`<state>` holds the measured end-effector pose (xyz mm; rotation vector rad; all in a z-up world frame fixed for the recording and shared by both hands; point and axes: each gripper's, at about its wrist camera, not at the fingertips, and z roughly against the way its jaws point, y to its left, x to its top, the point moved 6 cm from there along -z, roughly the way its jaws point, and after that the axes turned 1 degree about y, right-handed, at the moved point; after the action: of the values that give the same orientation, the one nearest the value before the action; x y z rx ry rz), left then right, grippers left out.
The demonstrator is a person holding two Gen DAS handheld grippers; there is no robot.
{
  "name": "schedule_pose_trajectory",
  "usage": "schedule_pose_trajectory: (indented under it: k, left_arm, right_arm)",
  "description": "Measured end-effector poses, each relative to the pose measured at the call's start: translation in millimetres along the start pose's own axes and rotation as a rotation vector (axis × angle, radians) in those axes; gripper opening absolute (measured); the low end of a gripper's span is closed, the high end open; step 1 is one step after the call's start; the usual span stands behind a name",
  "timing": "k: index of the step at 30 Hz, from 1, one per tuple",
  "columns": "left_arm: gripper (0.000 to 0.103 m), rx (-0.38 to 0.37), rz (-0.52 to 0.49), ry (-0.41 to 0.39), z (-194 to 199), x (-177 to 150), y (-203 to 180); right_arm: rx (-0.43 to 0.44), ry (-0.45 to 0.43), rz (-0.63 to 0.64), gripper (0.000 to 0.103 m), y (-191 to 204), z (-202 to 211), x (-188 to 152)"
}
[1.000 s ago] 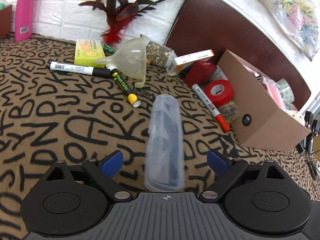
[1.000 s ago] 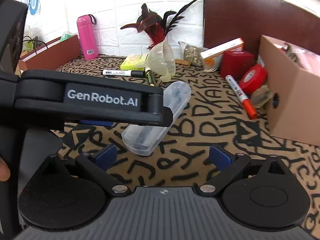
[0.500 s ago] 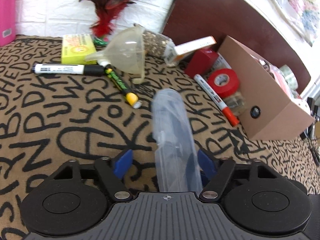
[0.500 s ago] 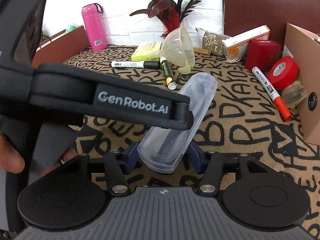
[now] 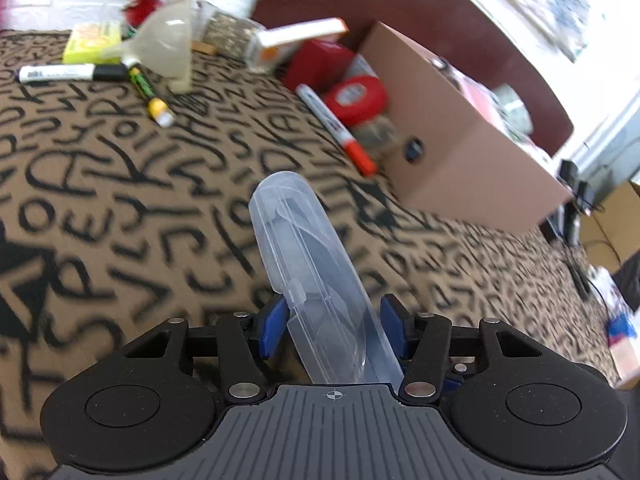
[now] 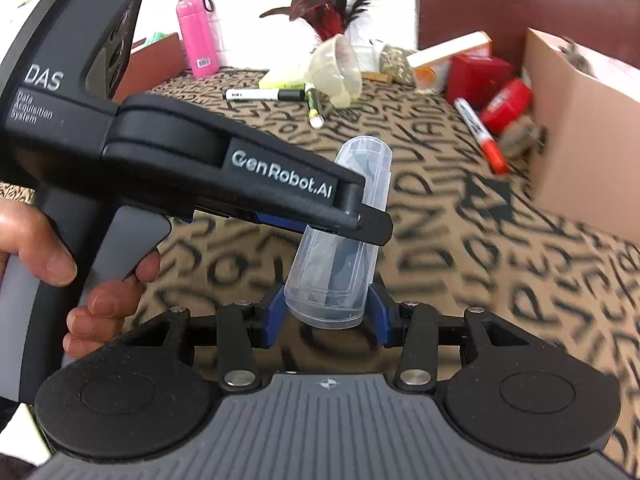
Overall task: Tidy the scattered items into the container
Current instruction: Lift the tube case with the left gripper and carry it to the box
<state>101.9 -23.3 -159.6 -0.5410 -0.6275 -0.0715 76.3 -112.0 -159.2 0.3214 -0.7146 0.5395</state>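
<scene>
A clear plastic case point(image 5: 316, 276) with dark contents is held off the letter-print cloth by both grippers. My left gripper point(image 5: 332, 330) is shut on its middle; it also shows from the side in the right wrist view point(image 6: 352, 216). My right gripper point(image 6: 326, 320) is shut on the case's near end point(image 6: 344, 240). The cardboard box point(image 5: 460, 136) stands to the right with several items inside; it also shows in the right wrist view point(image 6: 580, 128).
On the cloth lie a red-capped marker point(image 5: 336, 128), red tape roll point(image 5: 356, 98), red box point(image 5: 316, 64), funnel point(image 5: 168, 44), black marker point(image 5: 68, 73), green-yellow marker point(image 5: 150, 94) and yellow pad point(image 5: 94, 40). A pink bottle point(image 6: 198, 36) stands at the back.
Both grippers closed on the clear case and lifted it off the cloth, tilting its far end upward. The views shifted toward the box on the right.
</scene>
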Motion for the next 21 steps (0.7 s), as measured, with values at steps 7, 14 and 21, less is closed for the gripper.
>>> schedule_pose_trajectory:
  k: [7,14,21]
  left_arm:
    - [0.068,0.004,0.075,0.038,-1,7,2]
    - [0.07,0.078,0.032,0.075,-10,18,-6]
    - [0.061,0.154,-0.127,0.097,-26,20,-24]
  right_arm:
    - [-0.003,-0.001,-0.045,0.053,-5,16,-10]
    - [-0.044,0.006,-0.032,0.054,-4,2,2]
    - [-0.048,0.008,-0.054,0.055,-11,0,2]
